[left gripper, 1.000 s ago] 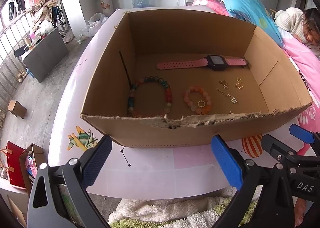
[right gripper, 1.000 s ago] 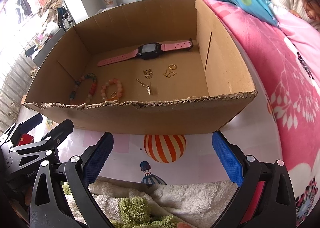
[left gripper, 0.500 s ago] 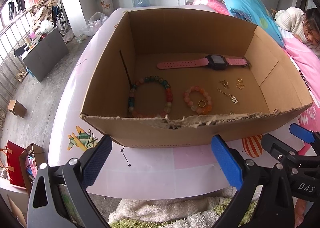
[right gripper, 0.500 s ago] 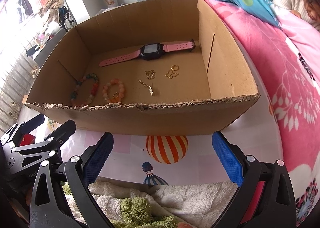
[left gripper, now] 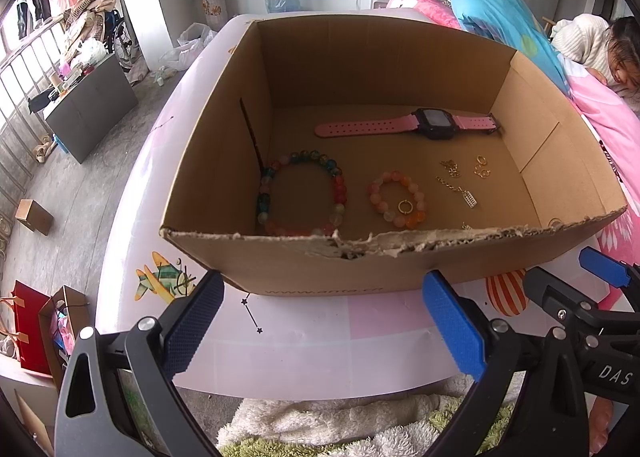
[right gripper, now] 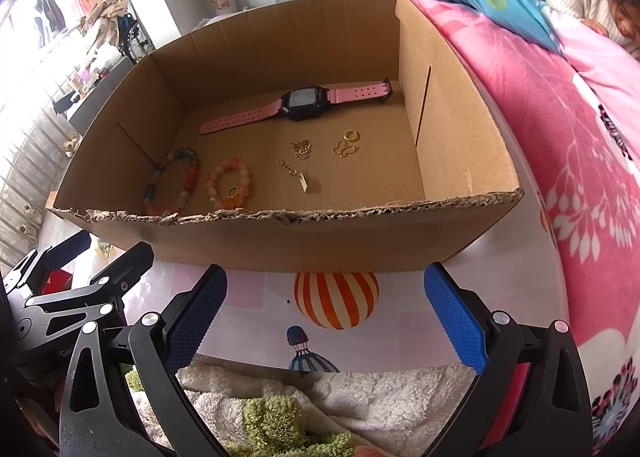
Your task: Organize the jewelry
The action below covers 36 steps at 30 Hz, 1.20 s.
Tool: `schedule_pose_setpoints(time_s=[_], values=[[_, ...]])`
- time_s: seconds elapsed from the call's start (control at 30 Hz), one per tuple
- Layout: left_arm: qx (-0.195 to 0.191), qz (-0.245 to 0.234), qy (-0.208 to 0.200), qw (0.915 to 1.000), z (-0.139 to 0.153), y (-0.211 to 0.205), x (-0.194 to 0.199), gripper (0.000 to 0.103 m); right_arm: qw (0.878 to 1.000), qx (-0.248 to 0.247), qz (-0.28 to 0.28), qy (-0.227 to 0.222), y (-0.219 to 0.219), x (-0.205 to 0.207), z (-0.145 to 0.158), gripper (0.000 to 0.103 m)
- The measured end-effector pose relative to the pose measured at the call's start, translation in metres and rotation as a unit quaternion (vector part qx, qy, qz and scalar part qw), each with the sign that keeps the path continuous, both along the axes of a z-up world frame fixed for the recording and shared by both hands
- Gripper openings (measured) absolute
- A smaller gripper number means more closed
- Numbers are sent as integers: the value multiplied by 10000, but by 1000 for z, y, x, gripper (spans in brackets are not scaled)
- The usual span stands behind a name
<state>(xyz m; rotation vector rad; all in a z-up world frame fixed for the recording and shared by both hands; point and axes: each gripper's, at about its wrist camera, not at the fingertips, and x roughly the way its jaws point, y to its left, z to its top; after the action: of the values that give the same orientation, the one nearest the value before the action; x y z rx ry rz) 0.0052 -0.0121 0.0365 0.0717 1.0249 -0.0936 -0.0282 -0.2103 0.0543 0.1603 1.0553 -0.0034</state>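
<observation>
A: Left wrist view first. What is there?

B: The left hand-held gripper (left gripper: 324,321) hangs spread wide and empty over the near edge of the table (left gripper: 304,341). At 12 o'clock from it stands the cardboard box (left gripper: 208,161), its near rim torn. On the box floor, the pink watch (left gripper: 404,125) lies along the far wall. The multicoloured bead bracelet (left gripper: 302,193) sits at 9 o'clock beside the left wall, the orange bead bracelet (left gripper: 396,199) just right of it, with a gold ring (left gripper: 405,207) inside its loop. Small gold pieces (left gripper: 480,171) and a chain with a silver charm (left gripper: 456,189) lie at 3 o'clock. The right hand-held gripper (left gripper: 592,289) shows at the 4 o'clock edge; from here I cannot tell how its jaws stand.

A: And the right wrist view?

B: There the right hand-held gripper (right gripper: 326,321) is plainly open, holding nothing, above a striped balloon print (right gripper: 336,299) on the table. This view resolves the gold pieces into a butterfly charm (right gripper: 345,149) and a hoop (right gripper: 351,134). It also shows the pink bedcover (right gripper: 560,129) at 3 o'clock, which the left view only clips.
</observation>
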Motion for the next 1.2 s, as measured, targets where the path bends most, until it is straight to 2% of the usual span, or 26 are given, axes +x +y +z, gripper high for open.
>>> schedule_pose_setpoints(time_s=[1.2], values=[[-1,-5,12,10000,-1,1,-1,97,10000,-7,54,5,5,1,3,95]])
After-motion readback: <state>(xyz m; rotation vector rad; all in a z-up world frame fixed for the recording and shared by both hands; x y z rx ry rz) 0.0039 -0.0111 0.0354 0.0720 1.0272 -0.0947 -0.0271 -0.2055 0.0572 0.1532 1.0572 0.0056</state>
